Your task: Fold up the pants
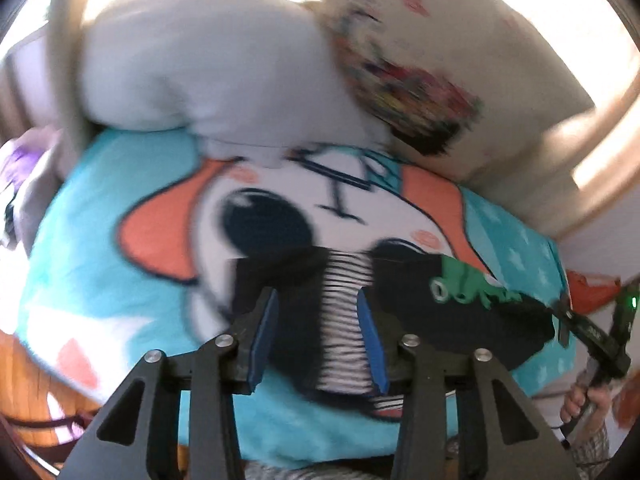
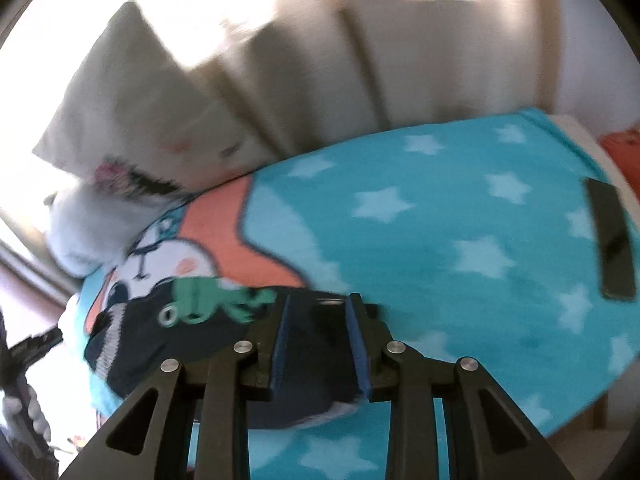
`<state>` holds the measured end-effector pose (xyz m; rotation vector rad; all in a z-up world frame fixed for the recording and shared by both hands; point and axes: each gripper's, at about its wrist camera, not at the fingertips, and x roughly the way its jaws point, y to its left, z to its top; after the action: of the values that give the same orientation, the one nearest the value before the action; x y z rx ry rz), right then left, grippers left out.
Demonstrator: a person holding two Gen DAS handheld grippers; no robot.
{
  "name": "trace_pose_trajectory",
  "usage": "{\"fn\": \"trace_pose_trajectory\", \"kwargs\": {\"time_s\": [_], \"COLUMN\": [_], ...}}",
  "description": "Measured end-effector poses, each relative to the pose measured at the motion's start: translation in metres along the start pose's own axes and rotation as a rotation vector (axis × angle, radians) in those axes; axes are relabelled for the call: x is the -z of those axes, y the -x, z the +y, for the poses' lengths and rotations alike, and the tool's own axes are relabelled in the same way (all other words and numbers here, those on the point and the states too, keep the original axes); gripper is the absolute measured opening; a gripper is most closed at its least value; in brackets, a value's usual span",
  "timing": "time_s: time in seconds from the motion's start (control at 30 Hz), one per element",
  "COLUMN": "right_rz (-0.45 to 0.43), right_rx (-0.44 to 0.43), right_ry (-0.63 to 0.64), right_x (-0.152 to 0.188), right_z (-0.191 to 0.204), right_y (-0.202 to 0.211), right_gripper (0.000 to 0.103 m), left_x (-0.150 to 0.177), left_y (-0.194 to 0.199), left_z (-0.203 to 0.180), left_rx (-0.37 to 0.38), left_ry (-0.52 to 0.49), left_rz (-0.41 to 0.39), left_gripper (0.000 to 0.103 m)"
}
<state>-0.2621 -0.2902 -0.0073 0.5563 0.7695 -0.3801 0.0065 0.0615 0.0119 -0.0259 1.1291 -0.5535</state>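
Observation:
Small dark navy pants (image 1: pixel 420 304) with a green frog print and a black-and-white striped waistband (image 1: pixel 344 320) lie on a turquoise blanket. My left gripper (image 1: pixel 318 308) is open, its blue pads on either side of the striped band, just above it. In the right wrist view the pants (image 2: pixel 192 332) lie at the lower left, and my right gripper (image 2: pixel 318 312) is open over their right end, dark cloth between the fingers. The right gripper also shows at the far right of the left wrist view (image 1: pixel 568 312). Both views are blurred.
The turquoise star blanket (image 2: pixel 460 240) with a cartoon dog face (image 1: pixel 260 216) covers the bed. White pillows (image 1: pixel 208 60) and a printed pillow (image 1: pixel 420 72) lie at the head. A black phone-like slab (image 2: pixel 612 240) lies on the blanket at right. Wood floor (image 1: pixel 24 376) shows lower left.

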Motion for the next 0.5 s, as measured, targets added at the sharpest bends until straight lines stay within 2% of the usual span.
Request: {"fn": "trace_pose_trajectory", "kwargs": {"time_s": [0.1,0.2,0.23,0.3,0.4,0.5], "right_rz": [0.081,0.13,0.146,0.159,0.164,0.162], "right_rx": [-0.096,-0.088,-0.076,-0.07,-0.152,-0.111], "right_ry": [0.011,-0.022,-0.059,-0.144,-0.247,-0.198], "right_x": [0.0,0.006,0.009,0.015,0.019,0.014], "right_z": [0.018,0.012,0.001,-0.023,-0.048,-0.033], "right_y": [-0.032,-0.058,-0.067,-0.076,-0.081,-0.071], "right_gripper": [0.031,0.032,0.032,0.029,0.026,0.03], "left_x": [0.003,0.014,0.017,0.025,0.026,0.022], "left_y": [-0.039,-0.079,-0.084,-0.086,-0.085,-0.068], "left_z": [-0.024,-0.02,-0.016,-0.012,-0.019,-0.029], "left_rx": [0.009,-0.07,-0.073,-0.047,-0.063,-0.058], "left_ry": [-0.066,-0.065,-0.056,-0.046,-0.081,-0.085], "left_rz": [0.055,0.147,0.159,0.145,0.147,0.13], "left_gripper": [0.04,0.039,0.033,0.03,0.03,0.03]}}
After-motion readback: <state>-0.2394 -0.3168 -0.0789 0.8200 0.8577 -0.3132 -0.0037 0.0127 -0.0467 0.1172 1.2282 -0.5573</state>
